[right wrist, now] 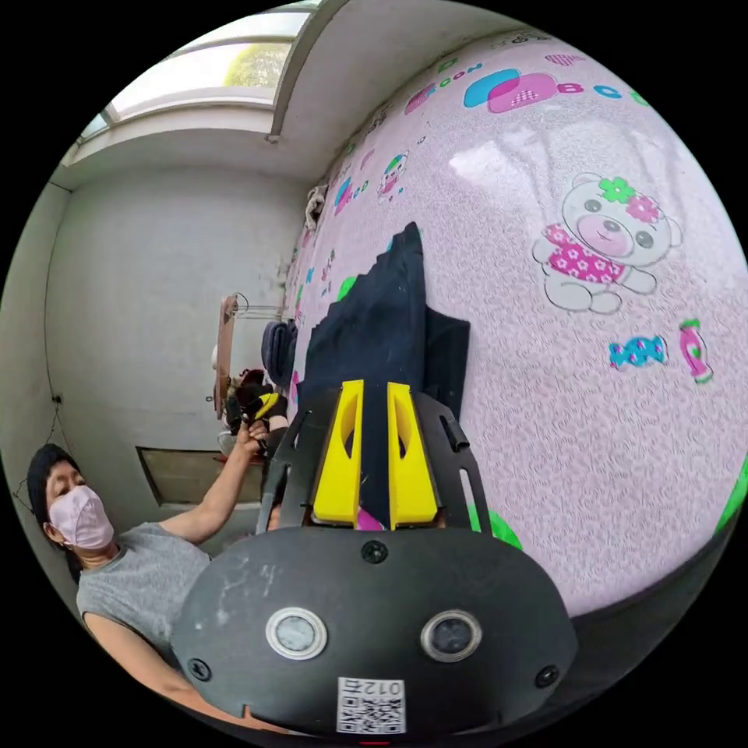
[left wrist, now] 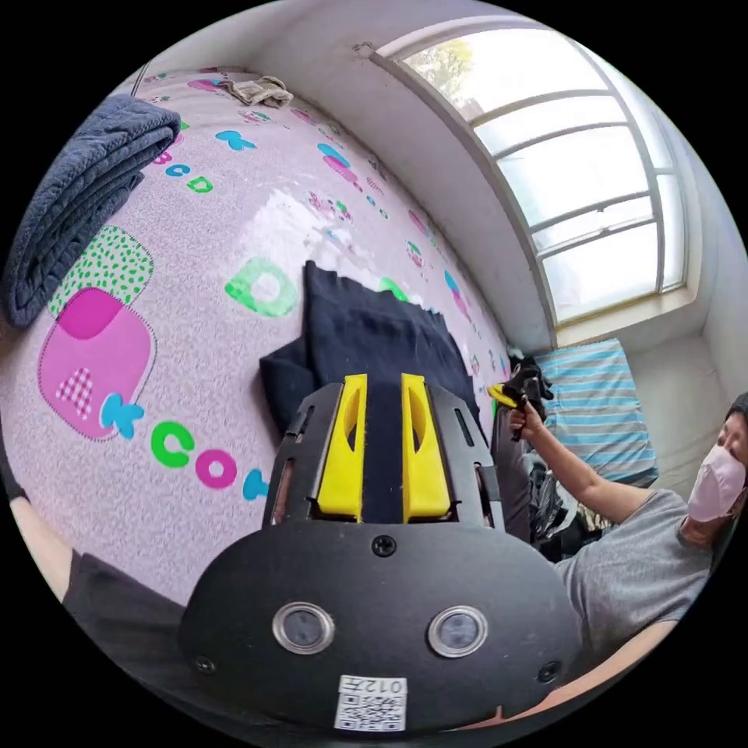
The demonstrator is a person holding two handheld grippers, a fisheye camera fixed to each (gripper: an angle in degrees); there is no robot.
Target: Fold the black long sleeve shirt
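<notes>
The shirt (left wrist: 366, 343) lay part-folded on the pink mat (left wrist: 156, 312), a sleeve poking out at one side. The left gripper (left wrist: 383, 389) and right gripper (right wrist: 375, 397) hovered over it, jaws a narrow gap apart, apparently gripping nothing. Soft, light, limp cloth; best pinched at edge corners
</notes>
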